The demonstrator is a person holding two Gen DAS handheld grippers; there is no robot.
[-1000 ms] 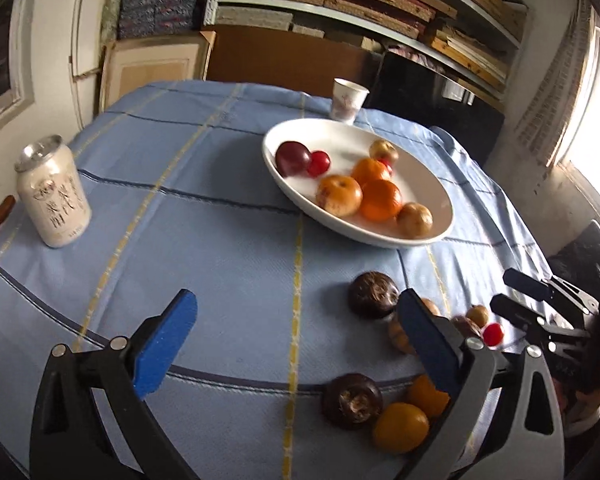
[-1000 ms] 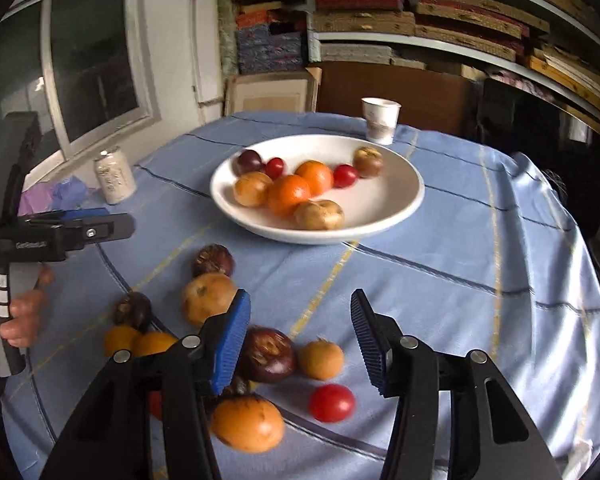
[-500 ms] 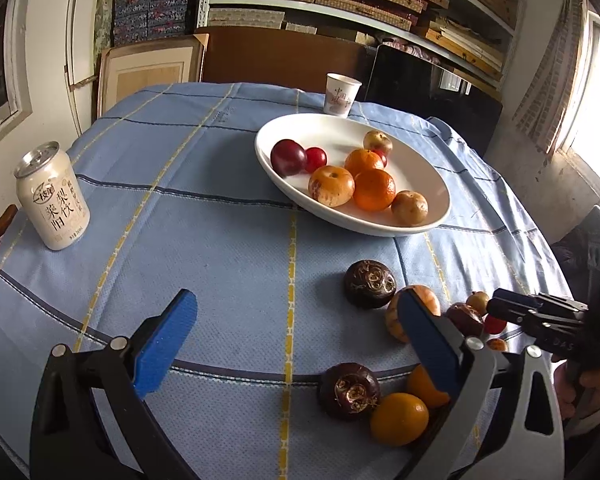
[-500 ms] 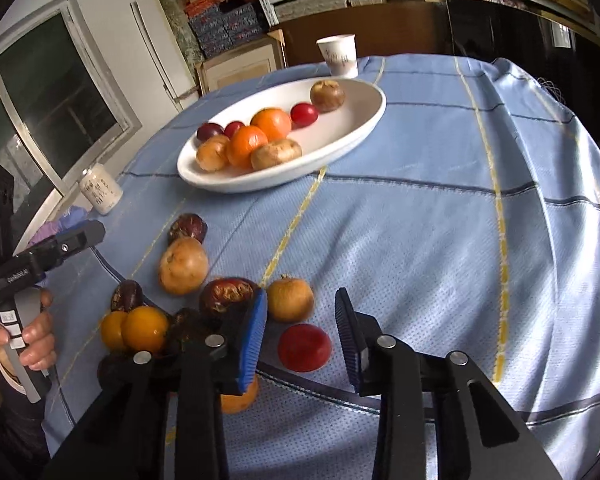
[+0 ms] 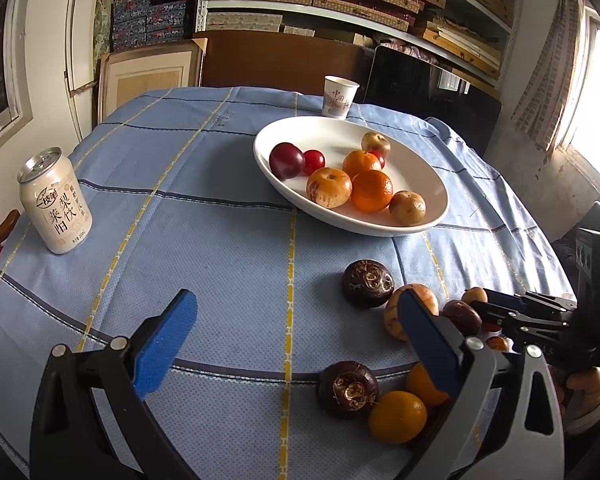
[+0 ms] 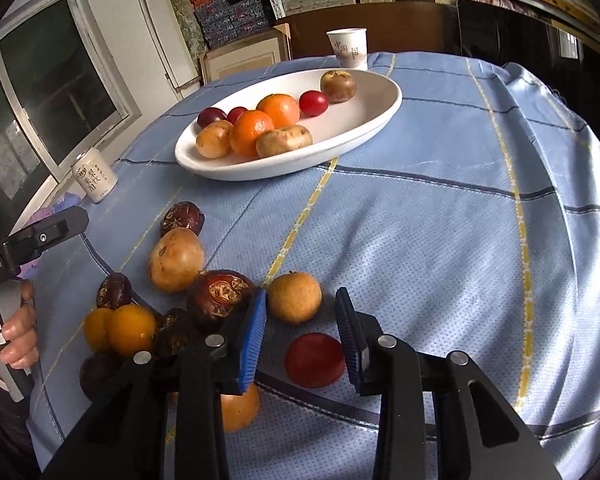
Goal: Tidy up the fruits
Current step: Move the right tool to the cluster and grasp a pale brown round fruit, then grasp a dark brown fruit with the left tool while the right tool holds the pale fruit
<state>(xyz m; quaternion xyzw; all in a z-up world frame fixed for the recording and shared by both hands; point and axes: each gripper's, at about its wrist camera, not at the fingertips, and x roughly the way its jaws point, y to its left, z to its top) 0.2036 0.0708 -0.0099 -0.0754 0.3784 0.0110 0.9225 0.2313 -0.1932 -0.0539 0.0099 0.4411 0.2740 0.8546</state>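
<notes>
A white oval plate [image 5: 428, 168] [image 6: 364, 120] holds oranges, red tomatoes, a dark plum and brownish fruits. Loose fruits lie on the blue cloth: dark brown ones [image 5: 367, 283], yellow-orange ones [image 5: 397, 416] and a tan one [image 6: 294, 298]. My right gripper [image 6: 302, 294] hangs low over a red tomato [image 6: 314, 360], its blue pads narrowed around it. The right pad is at the tomato's edge and the left pad stands clear of it. My left gripper [image 5: 300, 332] is wide open above bare cloth, left of the loose pile, holding nothing.
A white drink can [image 5: 55, 202] stands at the left of the table. A paper cup [image 5: 339, 97] sits behind the plate. Shelves and boxes fill the back wall. A person's hand [image 6: 14, 332] grips the left tool's handle.
My right gripper has narrowed its jaws, rolled and sunk toward the red tomato, which now lies between the pads. The left gripper has stayed about where it was.
</notes>
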